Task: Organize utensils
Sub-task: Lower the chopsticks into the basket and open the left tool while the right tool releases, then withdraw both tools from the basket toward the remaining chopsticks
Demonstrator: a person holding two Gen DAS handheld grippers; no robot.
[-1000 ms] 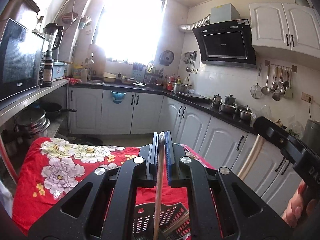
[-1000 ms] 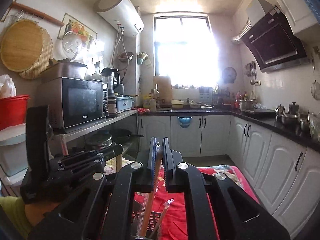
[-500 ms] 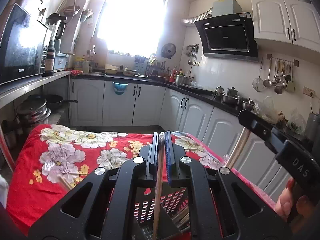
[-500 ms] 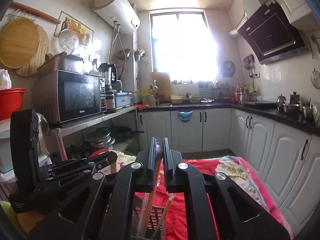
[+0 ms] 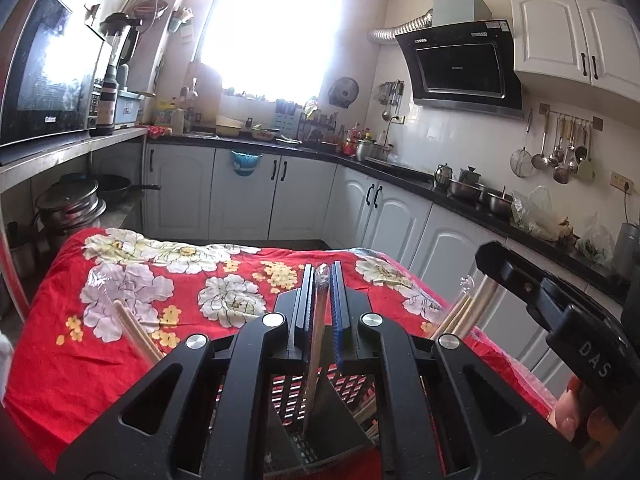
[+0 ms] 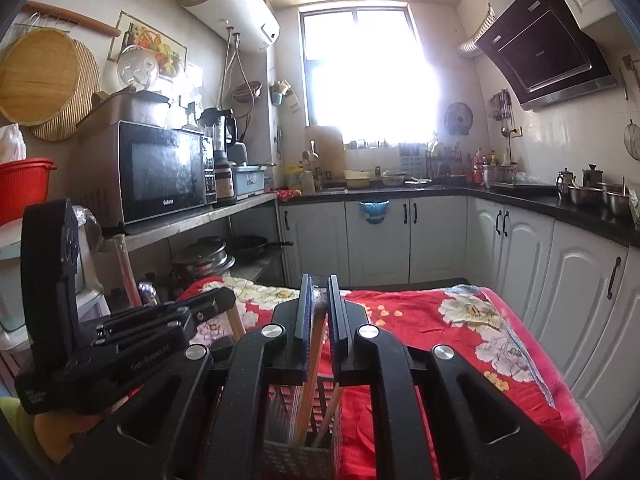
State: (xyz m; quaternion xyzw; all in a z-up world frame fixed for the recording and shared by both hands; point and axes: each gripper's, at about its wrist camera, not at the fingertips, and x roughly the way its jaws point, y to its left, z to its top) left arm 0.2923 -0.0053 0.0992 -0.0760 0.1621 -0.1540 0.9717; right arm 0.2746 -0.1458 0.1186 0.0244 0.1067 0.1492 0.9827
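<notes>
1. Plainly, your left gripper [image 5: 321, 300] was clamped narrow on a wrapped chopstick [image 5: 316, 344], its two blue pads pressed against the shaft.
2. That chopstick stood nearly upright, its long axis running from the crinkled wrapper tip above the pads down into the black slotted utensil holder [image 5: 320, 436] directly beneath your gripper.
3. Your right gripper [image 6: 319, 312] was likewise pinched narrow on a second wooden stick [image 6: 310, 376], which leaned slightly and dropped into the same holder [image 6: 298, 458] below; another loose stick rested in it just beside.
4. The relation that mattered, as I judge it: each holder compartment lay straight under each gripper, so the coming move was down along the sticks' own axes, not sideways.
5. Neither hand seemed clearly nearer; both sticks already had their lower ends inside the holder, though you could not see whether they touched its floor.
6. Outward from the grippers, the holder sat on the table, which was covered by a red floral cloth [image 5: 132, 320].
7. More wrapped chopsticks [image 5: 134, 334] lay on that cloth to the left of your left gripper, apart from the holder, and by my reading not yet sorted.
</notes>
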